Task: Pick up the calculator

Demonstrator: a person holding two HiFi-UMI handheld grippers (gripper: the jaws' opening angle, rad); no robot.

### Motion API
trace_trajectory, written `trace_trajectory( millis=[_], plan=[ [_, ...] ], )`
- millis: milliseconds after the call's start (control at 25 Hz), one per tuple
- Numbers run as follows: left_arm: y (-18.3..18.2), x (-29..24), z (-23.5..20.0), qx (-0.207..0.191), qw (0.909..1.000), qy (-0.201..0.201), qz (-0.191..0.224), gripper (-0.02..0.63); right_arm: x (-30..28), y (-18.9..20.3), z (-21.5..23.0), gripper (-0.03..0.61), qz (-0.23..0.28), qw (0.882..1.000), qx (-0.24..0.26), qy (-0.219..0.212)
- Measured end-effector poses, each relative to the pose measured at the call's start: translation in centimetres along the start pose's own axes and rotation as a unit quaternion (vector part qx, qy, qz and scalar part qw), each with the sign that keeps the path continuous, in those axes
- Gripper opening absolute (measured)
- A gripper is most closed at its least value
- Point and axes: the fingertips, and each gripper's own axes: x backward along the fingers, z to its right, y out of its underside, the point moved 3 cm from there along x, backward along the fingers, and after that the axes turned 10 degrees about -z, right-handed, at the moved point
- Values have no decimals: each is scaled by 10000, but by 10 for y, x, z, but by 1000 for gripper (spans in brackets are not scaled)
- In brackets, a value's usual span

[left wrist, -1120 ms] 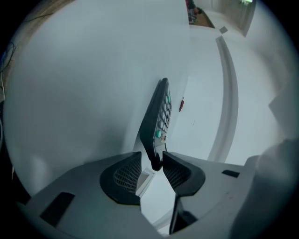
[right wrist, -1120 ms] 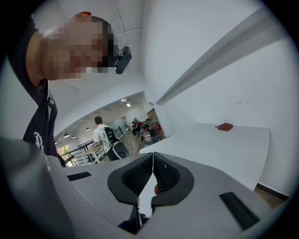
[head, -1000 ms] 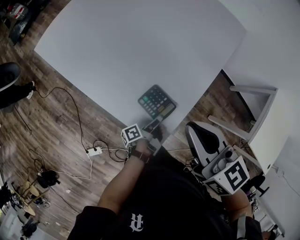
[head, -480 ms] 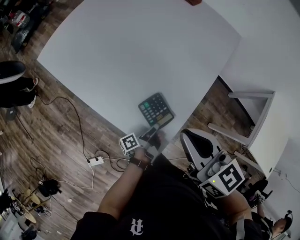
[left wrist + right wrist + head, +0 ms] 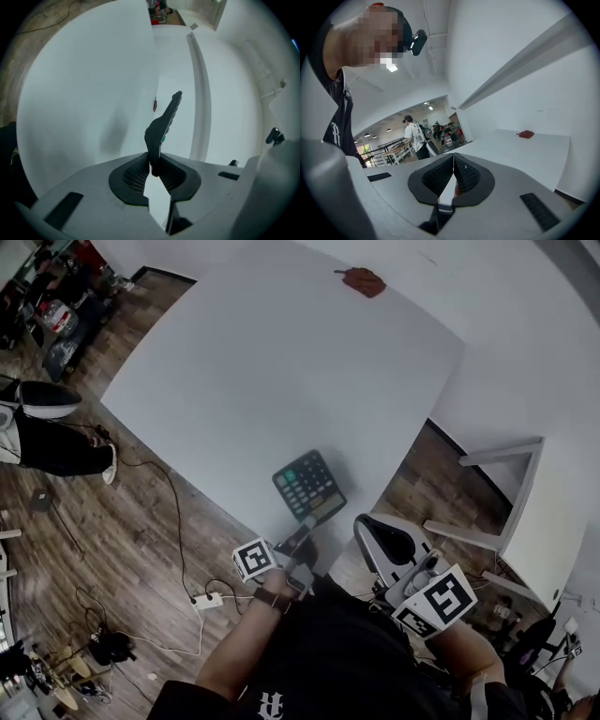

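Note:
The dark calculator (image 5: pixel 308 484) with green and grey keys is held just above the white table (image 5: pixel 234 371), near its front edge. My left gripper (image 5: pixel 303 528) is shut on the calculator's near edge. In the left gripper view the calculator (image 5: pixel 162 123) stands edge-on, rising from between the pads, and the left gripper (image 5: pixel 153 165) pinches its lower end. My right gripper (image 5: pixel 373 526) hangs off the table's front right corner. Seen in its own view, the right gripper (image 5: pixel 453 164) is shut with nothing between its pads.
A small red thing (image 5: pixel 363 281) lies at the table's far side. On the wooden floor to the left are a power strip (image 5: pixel 208 600), cables and a person's shoe (image 5: pixel 45 397). A second white desk (image 5: pixel 530 512) stands at the right. People stand in the background (image 5: pixel 415 133).
My left gripper has closed on the calculator's near edge and raised it off the table. The right gripper has stayed where it was.

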Motion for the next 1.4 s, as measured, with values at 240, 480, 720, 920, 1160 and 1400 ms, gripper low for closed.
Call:
trace_trajectory(
  millis=[240,480,720,920,1160,1400],
  plan=[
    [2,6,63,-455,9988,175,35,48,15,-18,-6,12,337,9992,217,-24],
    [15,16,135,-1068,9936,364,43,48,32,-37,-8,12,662,9971,369,22],
    [31,33,205,-2166,9755,318,221,48,49,-53,-14,12,961,9941,499,92],
    [41,45,251,-3241,9448,307,380,48,57,-66,-18,12,1177,9909,643,138],
    [56,55,281,-3799,9228,332,545,48,70,-75,-26,12,1324,9882,755,130],
    [58,57,291,-4053,9116,364,577,48,71,-83,-29,11,1404,9856,923,189]
  ],
)
